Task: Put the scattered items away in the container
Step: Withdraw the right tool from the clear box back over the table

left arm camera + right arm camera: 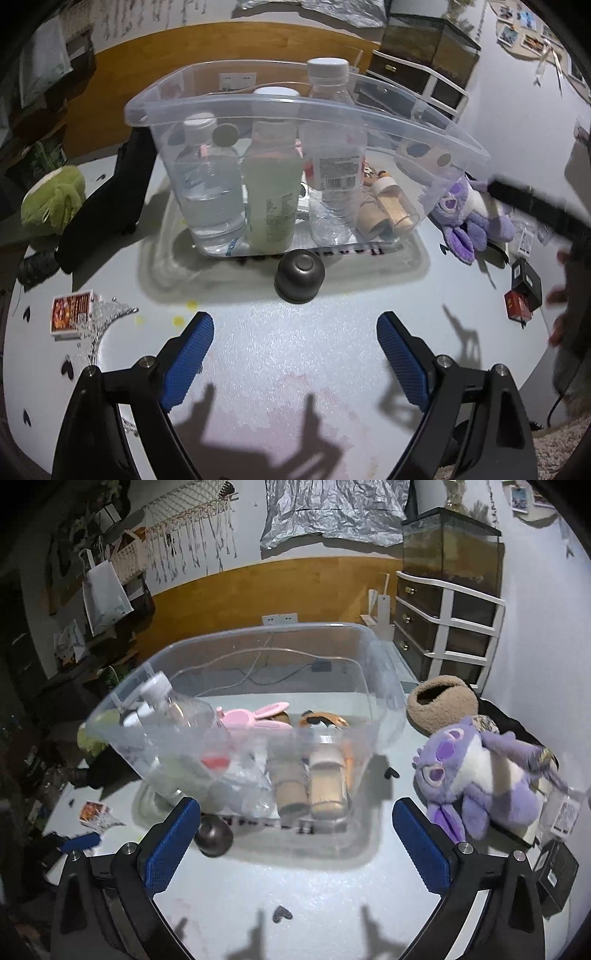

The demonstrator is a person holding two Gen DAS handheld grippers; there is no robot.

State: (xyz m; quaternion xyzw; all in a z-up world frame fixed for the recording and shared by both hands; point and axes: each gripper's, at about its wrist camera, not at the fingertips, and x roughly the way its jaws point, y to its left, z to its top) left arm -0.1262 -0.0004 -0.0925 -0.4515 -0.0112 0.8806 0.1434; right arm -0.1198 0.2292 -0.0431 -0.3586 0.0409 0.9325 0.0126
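A clear plastic container [388,122] stands mid-table, also in the right wrist view [384,709]. It holds three bottles [210,192], cardboard tubes and small jars. A dark metal cap [300,270] lies just in front of it, also in the right wrist view [214,836]. My left gripper [295,350] is open and empty, a little short of the cap. My right gripper [295,834] is open and empty in front of the container. A purple plush [476,775] lies right of the container, beside my right fingers; it also shows in the left wrist view [476,218].
A green plush [51,199] and a black object [107,206] lie left of the container. A red matchbox [70,314] with glitter lies front left. Small black and red boxes [524,291] sit at the right. A brown fuzzy bowl [443,701] sits behind the purple plush.
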